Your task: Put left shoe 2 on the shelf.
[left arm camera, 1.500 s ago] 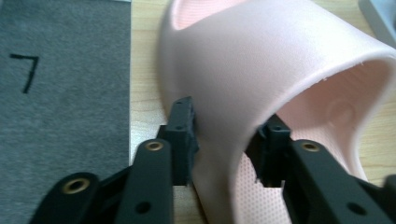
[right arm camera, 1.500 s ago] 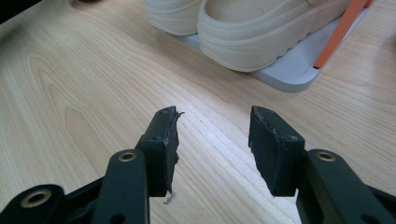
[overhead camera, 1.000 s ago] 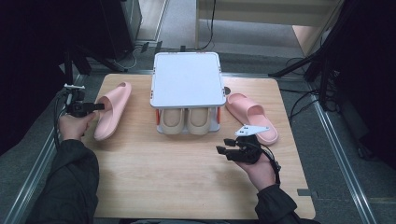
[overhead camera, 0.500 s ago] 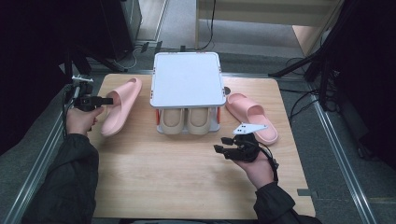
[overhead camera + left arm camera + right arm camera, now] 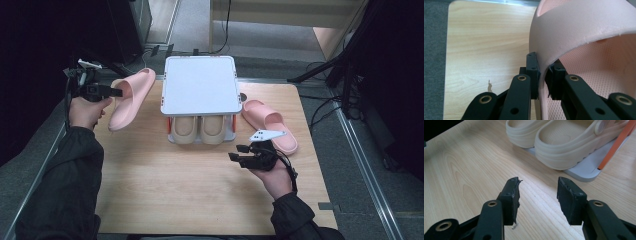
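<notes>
Left claw (image 5: 543,83) is clamped on the strap of a pink slipper (image 5: 131,97), holding it raised over the bench (image 5: 175,185). Right claw (image 5: 538,197) stands wide open, gripping nothing, near the beige clogs (image 5: 564,142).

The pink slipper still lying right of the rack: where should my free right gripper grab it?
Take the pink slipper by its strap band, from the person's side. The strap arches above the sole, giving a thin edge for the open right gripper, just as the left gripper holds its mate.
</notes>
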